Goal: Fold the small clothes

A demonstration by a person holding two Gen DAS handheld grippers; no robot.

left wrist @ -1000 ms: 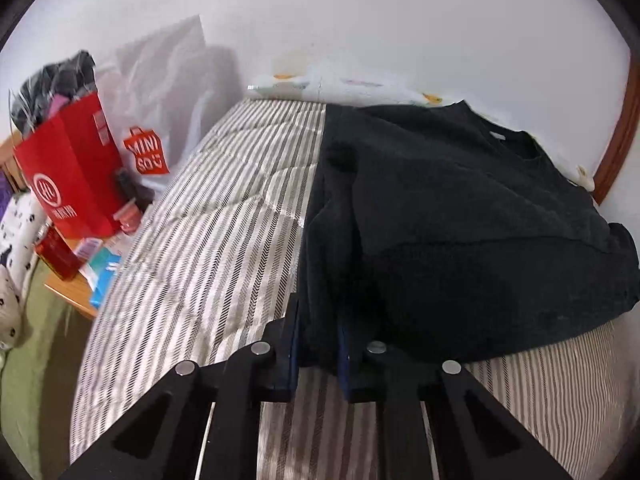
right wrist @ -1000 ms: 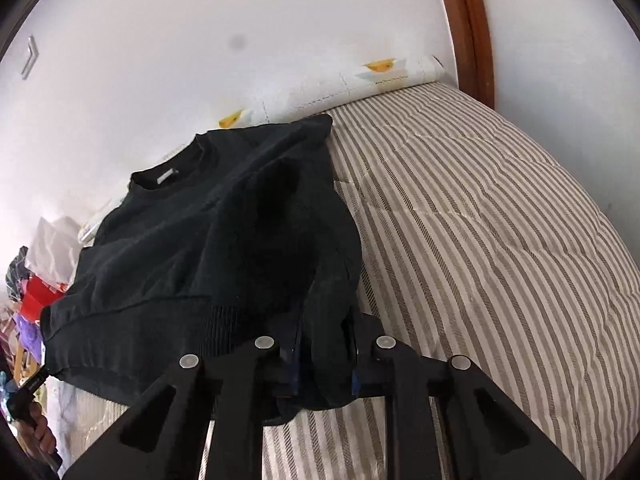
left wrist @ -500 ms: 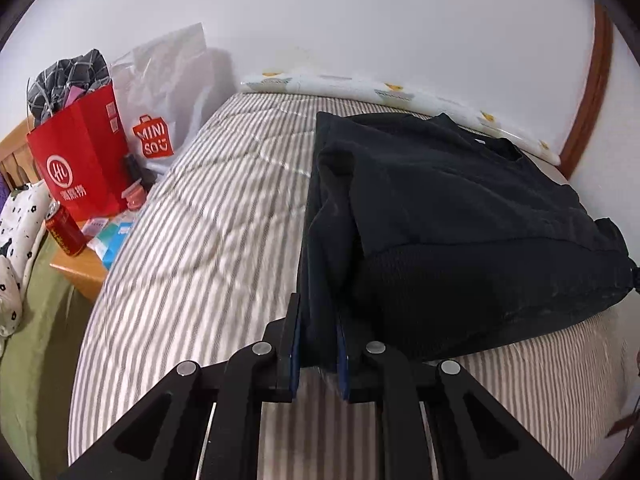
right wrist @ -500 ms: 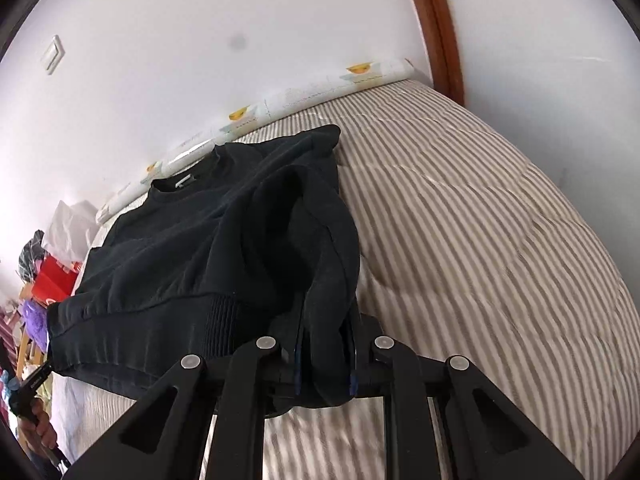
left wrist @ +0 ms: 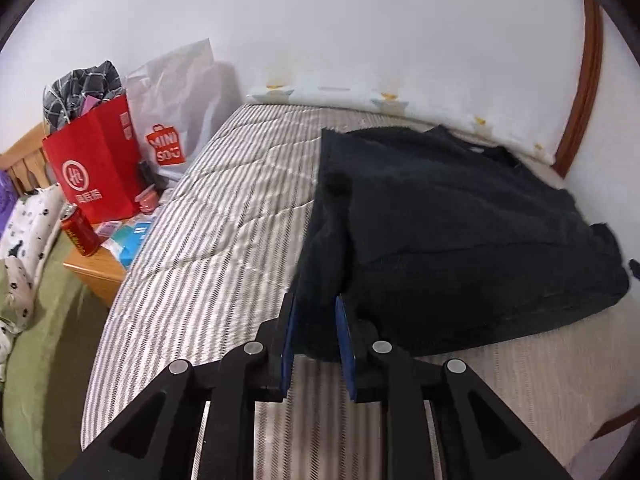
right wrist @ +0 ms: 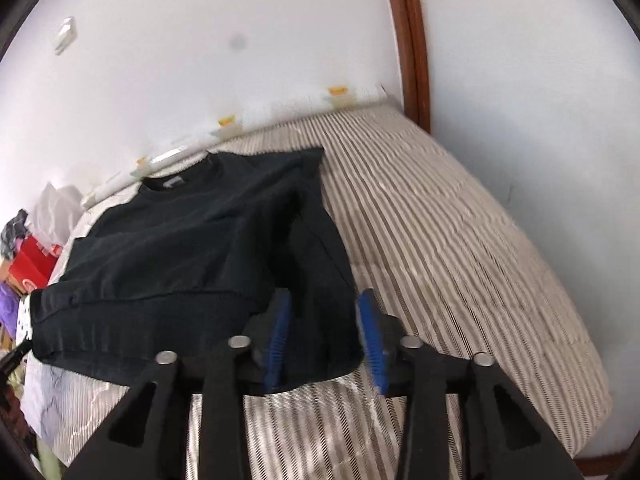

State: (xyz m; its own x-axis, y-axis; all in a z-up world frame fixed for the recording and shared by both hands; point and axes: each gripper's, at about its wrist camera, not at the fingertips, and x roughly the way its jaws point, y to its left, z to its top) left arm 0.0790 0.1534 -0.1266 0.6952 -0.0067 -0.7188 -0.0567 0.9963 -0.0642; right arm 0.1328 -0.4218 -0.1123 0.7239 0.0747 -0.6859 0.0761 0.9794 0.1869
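A black sweatshirt [left wrist: 460,240] lies spread on the striped bed, collar toward the wall, both sleeves folded in along its sides. My left gripper [left wrist: 316,320] has its blue pads close on the left sleeve cuff at the hem corner, still pinching the cloth. In the right wrist view the same sweatshirt [right wrist: 180,248] fills the left half. My right gripper [right wrist: 326,320] stands open with its blue pads wide on either side of the right sleeve cuff, which rests on the bed between them.
The striped bedcover [left wrist: 224,240] reaches a white wall with a rolled patterned cloth [left wrist: 332,94]. Left of the bed stand a red paper bag [left wrist: 96,172], a white Miniso bag [left wrist: 176,120], and a wooden bedside table [left wrist: 96,276] with a red can [left wrist: 80,230]. A wooden door frame [right wrist: 412,44] stands at the far right.
My right gripper has opened and let go of the right sleeve cuff. My left gripper's pads have parted slightly but still hold the left cuff. Both views tilted lower toward the bed.
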